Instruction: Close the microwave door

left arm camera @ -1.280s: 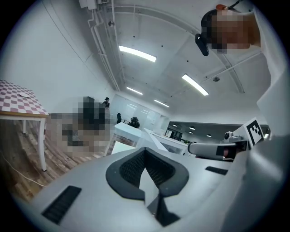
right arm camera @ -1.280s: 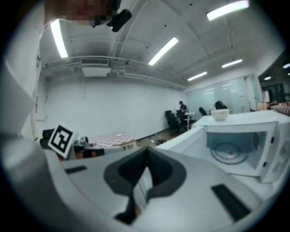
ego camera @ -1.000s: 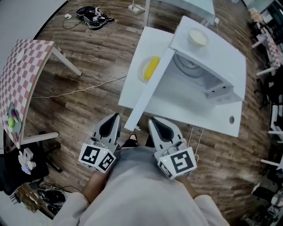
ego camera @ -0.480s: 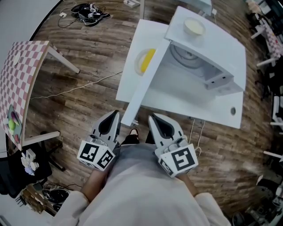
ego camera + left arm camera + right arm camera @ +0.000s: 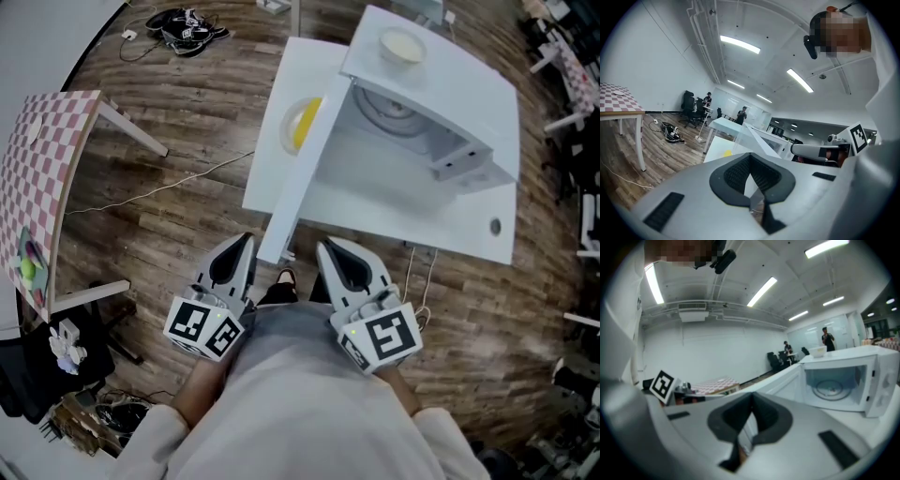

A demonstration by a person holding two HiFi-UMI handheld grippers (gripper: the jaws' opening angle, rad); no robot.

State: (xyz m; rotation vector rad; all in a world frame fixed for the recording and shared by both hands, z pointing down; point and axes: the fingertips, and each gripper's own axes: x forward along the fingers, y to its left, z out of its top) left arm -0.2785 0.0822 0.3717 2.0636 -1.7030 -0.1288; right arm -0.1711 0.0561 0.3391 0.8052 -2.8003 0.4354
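A white microwave [image 5: 450,103] stands on a white table [image 5: 272,183] with its door [image 5: 305,173] swung wide open. The door's free edge points toward me and ends just ahead of the two grippers. Inside, the glass turntable [image 5: 384,108] shows. My left gripper [image 5: 242,249] and right gripper [image 5: 328,253] are held close to the person's body, both shut and empty, one on each side of the door's end. In the right gripper view the microwave [image 5: 843,385] and door [image 5: 787,378] lie beyond the shut right gripper [image 5: 751,404]. The left gripper [image 5: 751,161] is shut too.
A pale bowl [image 5: 400,44] sits on top of the microwave. A yellow item on a plate [image 5: 302,127] lies on the table behind the door. A checkered table [image 5: 42,159] stands at the left. Cables [image 5: 192,28] lie on the wooden floor.
The microwave and table have drifted slightly up and left in the head view. Both grippers stay shut near the body, hardly moved.
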